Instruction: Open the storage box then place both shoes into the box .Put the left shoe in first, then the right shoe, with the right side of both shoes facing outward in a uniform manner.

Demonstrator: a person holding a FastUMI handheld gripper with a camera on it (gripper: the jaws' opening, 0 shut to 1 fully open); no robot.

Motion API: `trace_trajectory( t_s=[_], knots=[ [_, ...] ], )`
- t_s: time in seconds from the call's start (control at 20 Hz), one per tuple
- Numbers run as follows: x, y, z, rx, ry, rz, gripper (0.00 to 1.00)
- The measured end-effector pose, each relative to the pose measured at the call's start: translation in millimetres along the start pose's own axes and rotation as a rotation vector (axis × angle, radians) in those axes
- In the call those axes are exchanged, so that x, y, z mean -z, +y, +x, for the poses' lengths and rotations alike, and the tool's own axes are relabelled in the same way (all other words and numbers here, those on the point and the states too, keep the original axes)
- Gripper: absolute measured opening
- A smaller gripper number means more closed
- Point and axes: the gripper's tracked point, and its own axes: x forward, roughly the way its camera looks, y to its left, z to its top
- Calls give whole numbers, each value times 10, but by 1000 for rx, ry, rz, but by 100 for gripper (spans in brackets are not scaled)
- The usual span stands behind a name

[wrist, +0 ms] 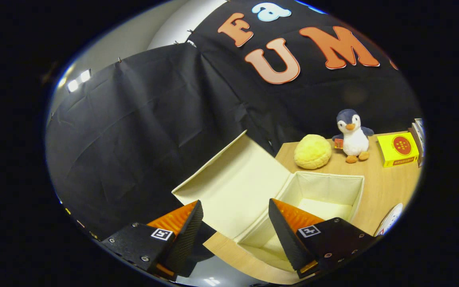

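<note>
Both my fingers (191, 229) stand wide apart, gripping nothing; just ahead between them sits the cream storage box (325, 187), lid (233, 185) flung back, with a yellow bun (313, 151) and penguin toy (352, 136) beyond

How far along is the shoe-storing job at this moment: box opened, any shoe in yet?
Done: the storage box on the wooden table is open, its lid flipped back toward the black cloth. What shows of its inside holds no shoe. In hand: nothing; the gripper is open, fingers spread just before the lid and the box's near corner. Left: both shoes, left one first, then the right.
</note>
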Motion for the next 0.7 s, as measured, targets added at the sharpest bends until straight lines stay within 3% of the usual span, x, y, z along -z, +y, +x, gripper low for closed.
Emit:
trace_trajectory(
  t_s=[0.3,0.7],
  knots=[
    [61,-943,-494,245,-67,-5,98],
    [498,-2308,-1332,580,-41,6,98]
  ],
)
